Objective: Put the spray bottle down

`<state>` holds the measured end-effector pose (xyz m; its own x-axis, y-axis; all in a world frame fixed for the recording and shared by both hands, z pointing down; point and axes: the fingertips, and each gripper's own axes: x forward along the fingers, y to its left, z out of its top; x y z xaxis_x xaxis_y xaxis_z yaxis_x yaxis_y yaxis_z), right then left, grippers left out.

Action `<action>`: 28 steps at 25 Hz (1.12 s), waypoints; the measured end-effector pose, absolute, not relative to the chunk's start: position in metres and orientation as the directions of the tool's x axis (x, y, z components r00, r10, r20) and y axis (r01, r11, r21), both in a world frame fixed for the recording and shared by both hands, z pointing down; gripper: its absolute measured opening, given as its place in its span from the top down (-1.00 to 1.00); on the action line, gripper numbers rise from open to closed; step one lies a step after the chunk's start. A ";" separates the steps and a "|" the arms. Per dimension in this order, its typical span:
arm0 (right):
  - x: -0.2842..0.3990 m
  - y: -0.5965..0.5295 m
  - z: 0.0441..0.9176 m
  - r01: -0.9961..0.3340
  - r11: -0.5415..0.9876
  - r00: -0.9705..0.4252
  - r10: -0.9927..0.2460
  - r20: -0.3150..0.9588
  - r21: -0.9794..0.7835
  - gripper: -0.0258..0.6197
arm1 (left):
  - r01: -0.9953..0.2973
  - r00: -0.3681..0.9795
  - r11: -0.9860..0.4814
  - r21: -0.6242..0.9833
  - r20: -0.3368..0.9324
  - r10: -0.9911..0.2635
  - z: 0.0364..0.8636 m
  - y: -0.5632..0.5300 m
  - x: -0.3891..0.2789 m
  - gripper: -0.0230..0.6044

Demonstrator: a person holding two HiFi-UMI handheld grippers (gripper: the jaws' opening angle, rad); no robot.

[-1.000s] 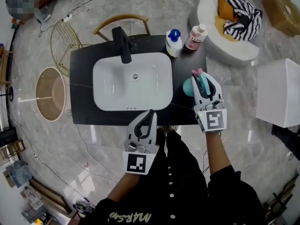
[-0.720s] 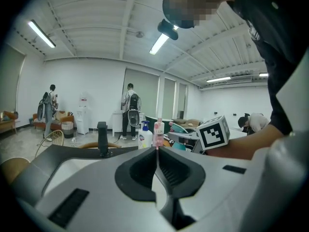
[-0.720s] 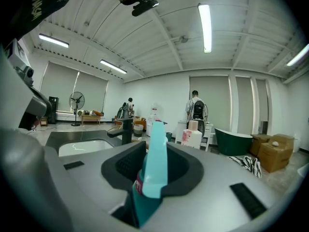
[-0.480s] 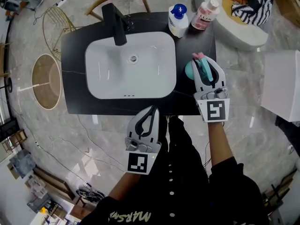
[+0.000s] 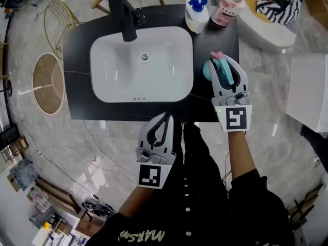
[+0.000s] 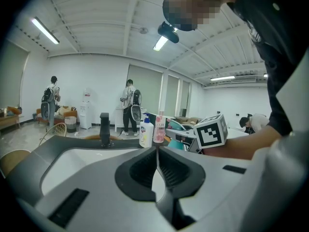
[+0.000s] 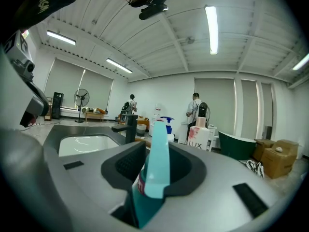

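Observation:
The teal spray bottle (image 5: 207,72) with its pink-tipped head stands upright at the right end of the black countertop (image 5: 82,45), beside the white sink (image 5: 141,65). My right gripper (image 5: 224,61) is shut on the bottle's neck. In the right gripper view the bottle's teal trigger (image 7: 156,151) fills the gap between the jaws of the right gripper (image 7: 155,146). Whether the base rests on the counter is hidden. My left gripper (image 5: 166,118) hangs at the counter's front edge, shut and holding nothing, and the left gripper (image 6: 156,150) shows its pads pressed together.
A black faucet (image 5: 122,17) stands behind the sink. A white pump bottle (image 5: 196,12) and a pink bottle (image 5: 226,8) stand at the counter's back right. A white tub with clothes (image 5: 266,19), a white box (image 5: 307,91) and a round wire stool (image 5: 48,83) surround the counter.
Both grippers have sunk a little, the right one bringing the spray bottle lower over the counter's right end. Neither grip has changed.

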<state>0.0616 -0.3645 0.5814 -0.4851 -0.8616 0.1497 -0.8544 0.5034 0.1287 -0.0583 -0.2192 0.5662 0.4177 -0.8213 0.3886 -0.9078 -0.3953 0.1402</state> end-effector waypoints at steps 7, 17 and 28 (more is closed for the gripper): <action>0.063 -0.358 0.585 -0.845 0.529 -0.513 -0.843 0.163 0.073 0.40 | -0.907 0.419 -0.401 0.128 0.382 -0.824 0.564 -0.216 -0.058 0.86; 0.090 -0.341 0.543 -0.860 0.498 -0.489 -0.866 0.105 0.108 0.35 | -0.904 0.425 -0.414 0.108 0.341 -0.838 0.538 -0.219 -0.056 0.86; 0.096 -0.324 0.482 -0.884 0.456 -0.453 -0.890 0.052 0.102 0.71 | -0.905 0.423 -0.417 0.080 0.264 -0.867 0.499 -0.236 -0.057 0.86</action>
